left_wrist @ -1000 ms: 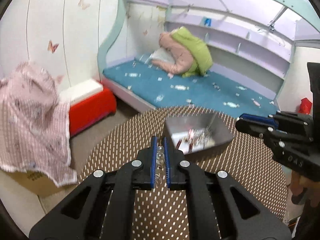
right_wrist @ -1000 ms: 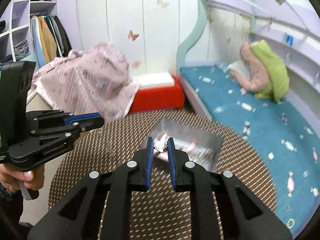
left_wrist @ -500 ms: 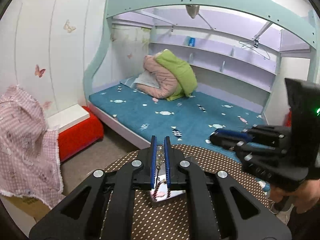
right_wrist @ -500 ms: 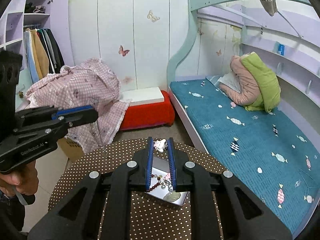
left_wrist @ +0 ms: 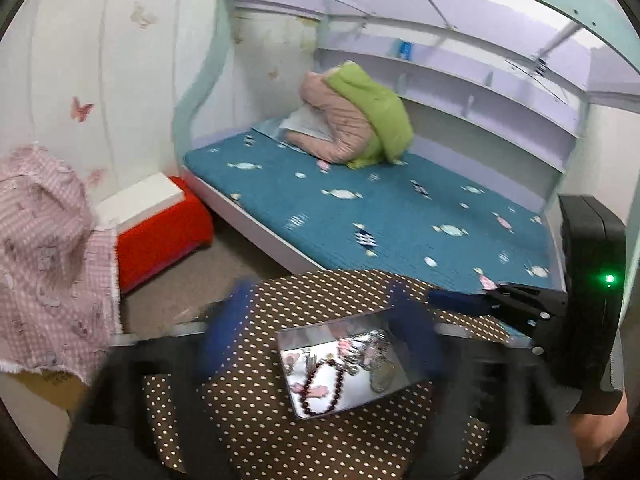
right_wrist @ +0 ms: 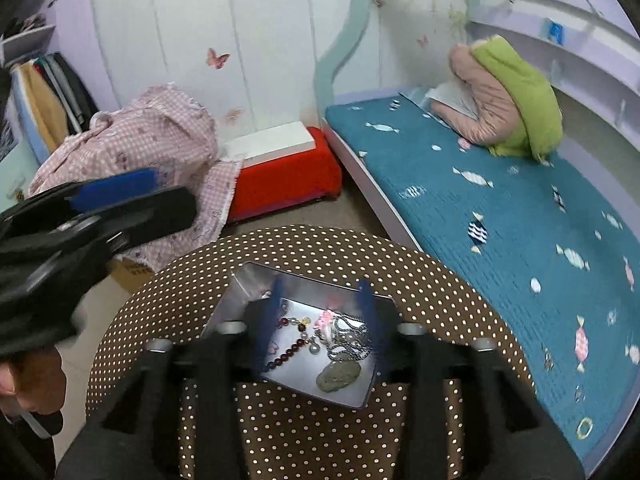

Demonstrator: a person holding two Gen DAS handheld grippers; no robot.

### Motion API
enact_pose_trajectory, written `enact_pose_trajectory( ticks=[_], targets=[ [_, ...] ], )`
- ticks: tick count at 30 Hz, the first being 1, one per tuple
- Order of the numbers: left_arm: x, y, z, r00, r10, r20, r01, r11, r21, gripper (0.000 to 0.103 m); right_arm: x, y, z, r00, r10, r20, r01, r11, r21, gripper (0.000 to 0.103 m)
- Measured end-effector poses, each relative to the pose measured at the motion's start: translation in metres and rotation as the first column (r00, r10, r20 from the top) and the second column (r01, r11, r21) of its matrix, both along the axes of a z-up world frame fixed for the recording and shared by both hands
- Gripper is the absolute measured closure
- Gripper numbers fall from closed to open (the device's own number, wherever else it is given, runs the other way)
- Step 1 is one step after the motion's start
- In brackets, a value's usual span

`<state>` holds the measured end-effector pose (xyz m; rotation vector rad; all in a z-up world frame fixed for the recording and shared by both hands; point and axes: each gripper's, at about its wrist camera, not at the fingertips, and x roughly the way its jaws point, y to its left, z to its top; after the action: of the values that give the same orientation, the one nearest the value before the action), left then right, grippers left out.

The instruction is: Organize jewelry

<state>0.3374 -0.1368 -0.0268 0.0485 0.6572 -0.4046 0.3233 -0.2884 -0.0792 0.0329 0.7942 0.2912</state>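
A shiny metal tray (left_wrist: 384, 396) (right_wrist: 256, 284) sits on a round brown polka-dot table (left_wrist: 256, 420) (right_wrist: 192, 304). It holds a dark red bead string (left_wrist: 326, 384) (right_wrist: 286, 354), a silver chain (right_wrist: 352, 340), a green jade pendant (right_wrist: 340, 374) and a pink charm (right_wrist: 326, 318). My left gripper (left_wrist: 320, 328) is open and empty above the tray, blurred by motion. My right gripper (right_wrist: 322, 300) is open and empty over the tray. Each gripper shows in the other's view, the right one (left_wrist: 460, 302) and the left one (right_wrist: 116, 188).
A bed with a teal mattress (left_wrist: 380, 208) (right_wrist: 500, 208) and a pink and green bundle (left_wrist: 352, 120) stands behind the table. A red box with a white lid (left_wrist: 160, 216) (right_wrist: 284, 168) and pink checked cloth (left_wrist: 44, 272) (right_wrist: 152, 140) are to the left.
Both grippers have opened and let go of the jewelry they held; the pieces now lie in the tray. Both views have tilted down toward the table.
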Motion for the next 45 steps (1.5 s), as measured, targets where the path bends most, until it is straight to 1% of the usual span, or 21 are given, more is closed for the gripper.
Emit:
enact_pose_trajectory(
  ticks=[2, 3, 5, 9, 15, 17, 21, 23, 28, 34, 41, 45],
  targets=[
    [-0.004, 0.004, 0.000, 1.000, 0.017, 0.016, -0.018, 1.000, 0.014, 0.013, -0.003, -0.003, 0.001, 1.000, -0.014, 0.006, 0.014, 1.000, 0.008, 0.033],
    [-0.004, 0.006, 0.000, 1.000, 0.027, 0.016, -0.027, 0.999, 0.017, 0.011, -0.006, -0.006, 0.003, 1.000, -0.029, 0.009, 0.029, 1.000, 0.013, 0.029],
    [-0.008, 0.013, 0.001, 0.998, 0.049, 0.024, -0.050, 0.999, 0.014, 0.008, -0.010, -0.010, 0.007, 0.998, -0.054, 0.028, 0.054, 0.998, 0.027, 0.008],
    [-0.026, 0.023, 0.007, 0.993, 0.103, 0.058, -0.104, 0.995, 0.012, 0.005, -0.023, -0.017, 0.020, 0.992, -0.116, 0.051, 0.114, 0.992, 0.049, 0.007],
    [-0.067, 0.039, 0.021, 0.977, 0.175, 0.126, -0.176, 0.984, 0.004, 0.005, -0.051, -0.015, 0.037, 0.983, -0.156, 0.099, 0.150, 0.987, 0.063, 0.007],
    [-0.085, 0.045, 0.025, 0.969, 0.192, 0.158, -0.194, 0.981, -0.001, 0.005, -0.066, -0.011, 0.044, 0.978, -0.169, 0.123, 0.162, 0.985, 0.060, 0.007],
    [-0.123, 0.055, 0.031, 0.954, 0.218, 0.207, -0.221, 0.975, -0.009, 0.005, -0.101, -0.008, 0.054, 0.965, -0.205, 0.166, 0.192, 0.977, 0.088, 0.007],
    [-0.143, 0.060, 0.033, 0.947, 0.224, 0.230, -0.226, 0.974, -0.015, 0.005, -0.125, -0.004, 0.059, 0.955, -0.218, 0.199, 0.202, 0.975, 0.096, 0.007],
    [-0.192, 0.071, 0.029, 0.931, 0.245, 0.271, -0.249, 0.968, -0.021, 0.005, -0.172, -0.001, 0.057, 0.939, -0.249, 0.238, 0.230, 0.968, 0.104, 0.007],
    [-0.237, 0.078, 0.020, 0.919, 0.258, 0.298, -0.263, 0.965, -0.025, 0.005, -0.217, 0.008, 0.047, 0.920, -0.283, 0.270, 0.271, 0.959, 0.082, 0.007],
    [-0.282, 0.082, 0.016, 0.912, 0.244, 0.330, -0.254, 0.967, -0.014, 0.005, -0.265, 0.028, 0.048, 0.898, -0.292, 0.329, 0.291, 0.955, 0.053, 0.007],
    [-0.303, 0.084, 0.017, 0.894, 0.264, 0.361, -0.278, 0.960, -0.015, 0.005, -0.288, 0.038, 0.053, 0.874, -0.305, 0.379, 0.312, 0.949, 0.043, 0.007]
  ],
)
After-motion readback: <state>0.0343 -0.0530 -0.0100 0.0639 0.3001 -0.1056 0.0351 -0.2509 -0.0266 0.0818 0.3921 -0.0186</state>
